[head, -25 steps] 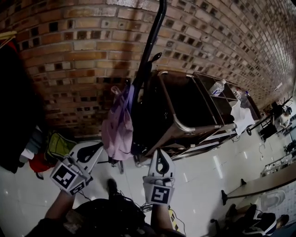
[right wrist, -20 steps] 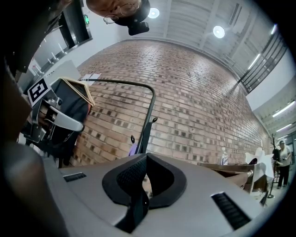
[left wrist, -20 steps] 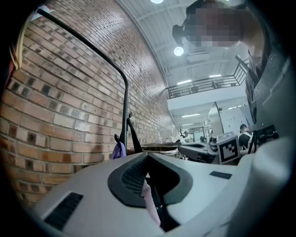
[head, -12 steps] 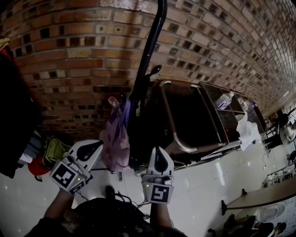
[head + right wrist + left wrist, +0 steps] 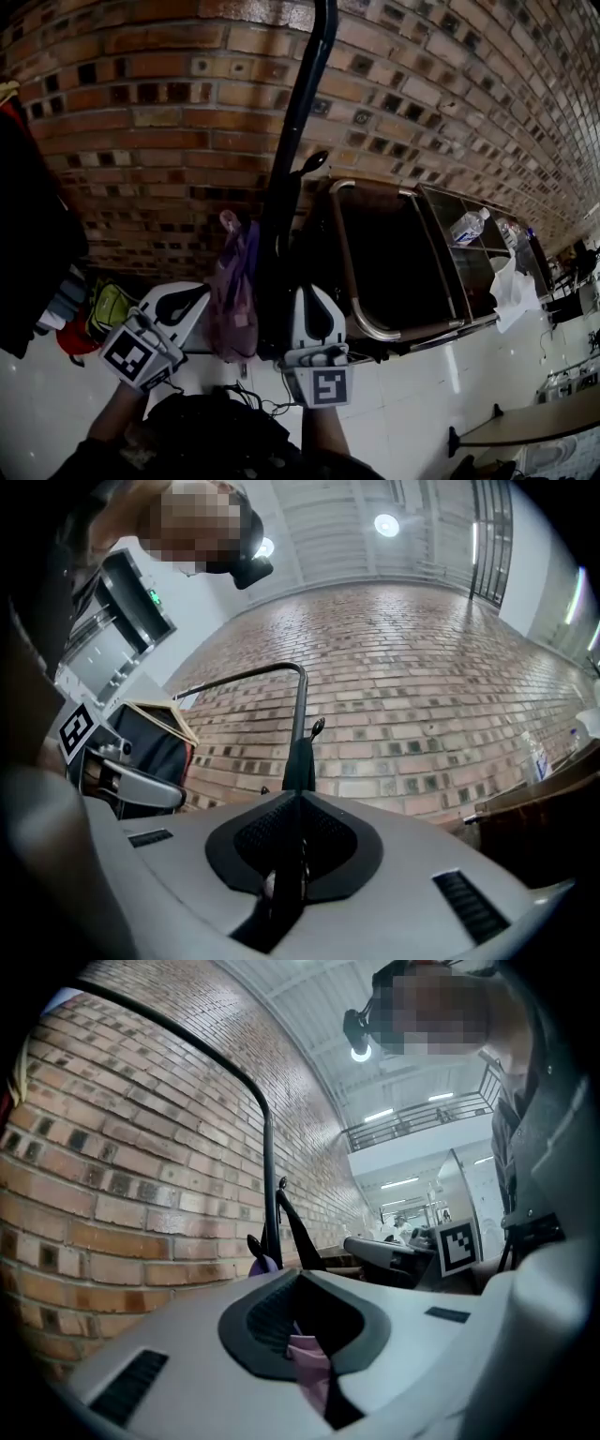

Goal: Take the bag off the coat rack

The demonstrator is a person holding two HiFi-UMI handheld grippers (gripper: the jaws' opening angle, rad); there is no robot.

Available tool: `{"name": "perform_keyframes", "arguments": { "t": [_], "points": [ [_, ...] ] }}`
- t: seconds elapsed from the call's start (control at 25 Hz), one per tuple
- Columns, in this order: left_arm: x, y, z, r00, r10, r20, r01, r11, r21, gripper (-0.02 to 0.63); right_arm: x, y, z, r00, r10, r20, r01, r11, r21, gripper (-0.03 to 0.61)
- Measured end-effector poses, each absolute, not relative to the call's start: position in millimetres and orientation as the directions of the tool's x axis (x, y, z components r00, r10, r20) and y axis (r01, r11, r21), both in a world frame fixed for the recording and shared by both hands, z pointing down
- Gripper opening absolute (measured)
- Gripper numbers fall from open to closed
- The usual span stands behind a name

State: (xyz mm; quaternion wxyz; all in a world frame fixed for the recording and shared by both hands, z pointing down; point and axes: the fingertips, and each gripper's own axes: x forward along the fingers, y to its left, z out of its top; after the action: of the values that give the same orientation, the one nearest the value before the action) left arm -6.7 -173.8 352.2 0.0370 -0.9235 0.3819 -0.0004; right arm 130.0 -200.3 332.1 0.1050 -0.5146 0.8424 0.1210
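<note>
Bag [image 5: 234, 300] hangs low on the coat rack [image 5: 300, 141] pole, by the brick wall [image 5: 141, 131]. Your left gripper [image 5: 195, 298] jaws are clamped on its pink fabric. Your right gripper [image 5: 309, 298] jaws are almost together, with a thin dark strip in the seam that I can't identify.

The wall [image 5: 141, 122] is brick with rough joints and a slight glaze that catches the light. At 12 o'clock the rack [image 5: 302, 112] pole is smooth black metal with a soft sheen. Beside it, the bag [image 5: 234, 291] is thin lilac cloth, matt and creased. A fold of it shows between the ribbed black pads [image 5: 258, 1321] of the left hand-held gripper [image 5: 298, 1277]. That one and the right hand-held gripper [image 5: 300, 799] have smooth, matt white plastic shells. The floor [image 5: 422, 375] is glossy white tile. At 3 o'clock the cart [image 5: 345, 262] has a polished metal tube.
</note>
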Motion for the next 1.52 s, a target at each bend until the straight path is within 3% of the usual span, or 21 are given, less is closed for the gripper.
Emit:
{"name": "perform_keyframes", "arguments": {
  "t": [0.32,0.84,1.08,1.32,1.52],
  "points": [
    [-3,-184,341,0.704,-0.709,-0.036,-0.709,-0.7,-0.085,0.018,115,-232,317,-0.54,-0.794,-0.279,-0.834,0.549,0.053,0.144],
    [-1,-223,339,0.757,-0.653,-0.043,-0.653,-0.751,-0.095,0.018,91,-280,299,-0.587,-0.77,-0.252,-0.807,0.582,0.099,0.199],
    [-4,-253,336,0.776,-0.628,-0.055,-0.63,-0.77,-0.097,0.018,78,-300,301,-0.62,-0.752,-0.223,-0.782,0.614,0.102,0.201],
    [-11,-277,342,0.786,-0.616,-0.049,-0.618,-0.782,-0.08,0.018,65,-306,301,-0.597,-0.771,-0.224,-0.801,0.555,0.224,0.163],
    [-14,-291,346,0.79,-0.612,-0.042,-0.613,-0.788,-0.058,0.018,63,-306,304,-0.567,-0.792,-0.227,-0.822,0.527,0.216,0.113]
  ]
}}
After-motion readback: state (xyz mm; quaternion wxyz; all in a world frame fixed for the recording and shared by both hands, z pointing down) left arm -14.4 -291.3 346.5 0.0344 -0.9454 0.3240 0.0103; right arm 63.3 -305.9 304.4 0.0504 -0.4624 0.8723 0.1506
